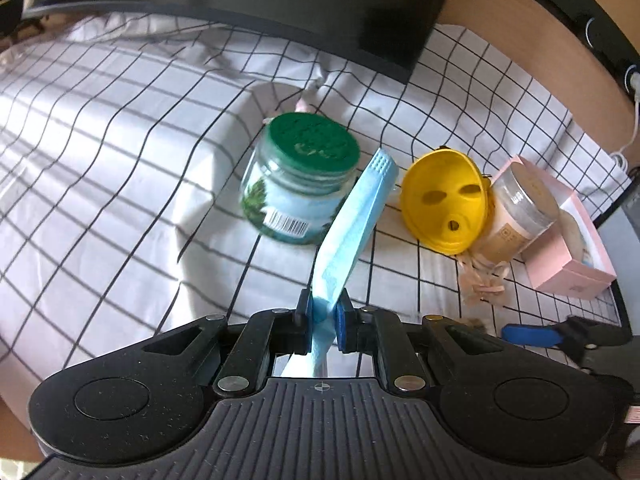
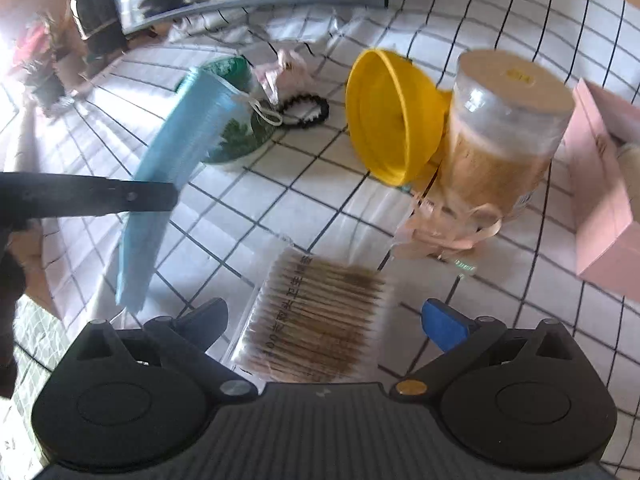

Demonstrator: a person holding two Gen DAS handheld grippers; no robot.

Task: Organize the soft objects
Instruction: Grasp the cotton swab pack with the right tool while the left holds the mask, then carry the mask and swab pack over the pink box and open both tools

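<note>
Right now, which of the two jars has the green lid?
The glass jar left of the yellow funnel has the green lid and a leafy label. The other jar, right of the funnel, has a clear lid and tan contents.

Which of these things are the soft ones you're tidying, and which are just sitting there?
Soft, for the job: blue face mask in the left gripper, black hair scrunchie, pink ribbon.

Just lying about: green-lidded jar, yellow funnel, cotton swab pack, pink box.

Each wrist camera looks down over its own gripper, close above the checked surface (image 1: 120,160); both catch the yellow funnel (image 1: 446,204) ahead
</note>
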